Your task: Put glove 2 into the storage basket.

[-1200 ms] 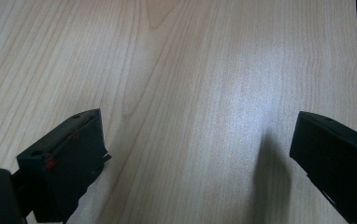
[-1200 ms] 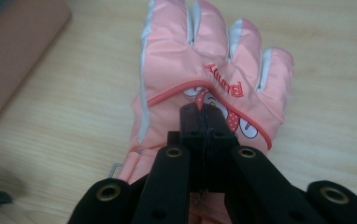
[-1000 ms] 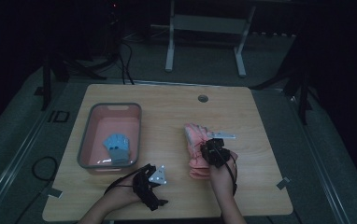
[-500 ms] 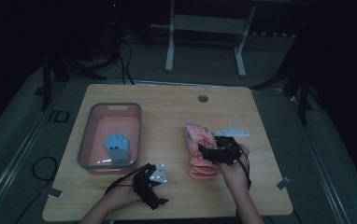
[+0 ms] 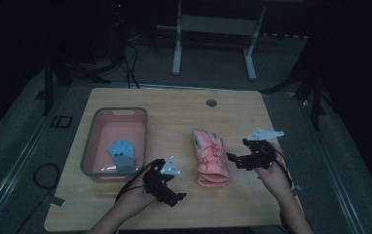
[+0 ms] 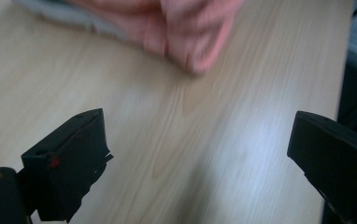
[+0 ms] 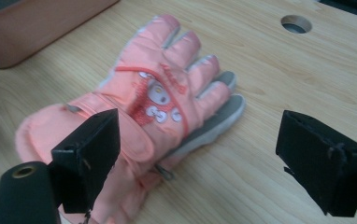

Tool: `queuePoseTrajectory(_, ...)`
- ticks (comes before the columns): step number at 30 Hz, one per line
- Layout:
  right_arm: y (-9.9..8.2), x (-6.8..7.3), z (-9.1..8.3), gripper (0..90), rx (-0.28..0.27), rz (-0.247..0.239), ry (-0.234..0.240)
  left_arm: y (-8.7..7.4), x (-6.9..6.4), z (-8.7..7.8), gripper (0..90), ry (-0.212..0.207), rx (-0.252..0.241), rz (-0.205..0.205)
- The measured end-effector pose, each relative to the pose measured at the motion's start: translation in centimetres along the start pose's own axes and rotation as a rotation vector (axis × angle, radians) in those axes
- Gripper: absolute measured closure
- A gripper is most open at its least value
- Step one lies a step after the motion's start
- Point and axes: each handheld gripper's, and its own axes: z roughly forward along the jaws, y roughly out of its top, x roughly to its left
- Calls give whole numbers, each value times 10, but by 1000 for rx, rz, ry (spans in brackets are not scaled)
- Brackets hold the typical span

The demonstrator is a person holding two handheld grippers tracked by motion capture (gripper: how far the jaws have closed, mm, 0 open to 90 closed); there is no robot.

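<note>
Since a moment ago my right gripper [image 5: 233, 160] has pulled off the pink gloves [image 5: 209, 156], jaws just sprung wide and empty. Nearer me, my left gripper [image 5: 172, 195] gapes empty. Gloves lie mid-table, right of the tub [image 5: 89, 146].

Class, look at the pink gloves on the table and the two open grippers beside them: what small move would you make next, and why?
Probably bring the left gripper across to the cuff end of the pink gloves and close on it. Both grippers stand open and empty, the right gripper sits just beside the pair, and a blue glove already lies in the tray on that side.
</note>
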Motion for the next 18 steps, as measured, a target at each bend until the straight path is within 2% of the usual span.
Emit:
queuePoseTrajectory(2, -2, -5, -1, 132, -1, 18, 4, 14, 1, -3, 53, -3, -18, -8)
queuePoseTrajectory(4, -2, -7, 0, 116, -4, 36, 7, 28, 4, -3, 53, 4, -36, 3)
queuePoseTrajectory(6, -3, -8, 0, 116, -9, 43, 41, 42, 7, -2, 53, 13, -56, 2)
queuePoseTrajectory(8, -4, -8, 2, 205, -21, 46, 45, 54, 11, 0, 53, 26, -78, -7)
queuePoseTrajectory(11, -4, -8, 4, 384, -27, 7, 19, 70, 18, 5, 68, 29, -101, -3)
queuePoseTrajectory(13, -1, -7, 7, 486, -40, 20, 34, 80, 22, 10, 158, 28, -109, 1)
queuePoseTrajectory(14, 0, -7, 9, 551, -45, 33, 43, 84, 25, 13, 165, 36, -111, -9)
queuePoseTrajectory(16, 4, -4, 14, 617, -43, 33, 38, 91, 30, 18, 317, 22, -124, -13)
queuePoseTrajectory(17, 5, -4, 18, 639, -38, 41, 49, 94, 32, 21, 391, 34, -128, -23)
queuePoseTrajectory(18, 6, -2, 21, 640, -36, 47, 58, 97, 34, 26, 426, 48, -119, -30)
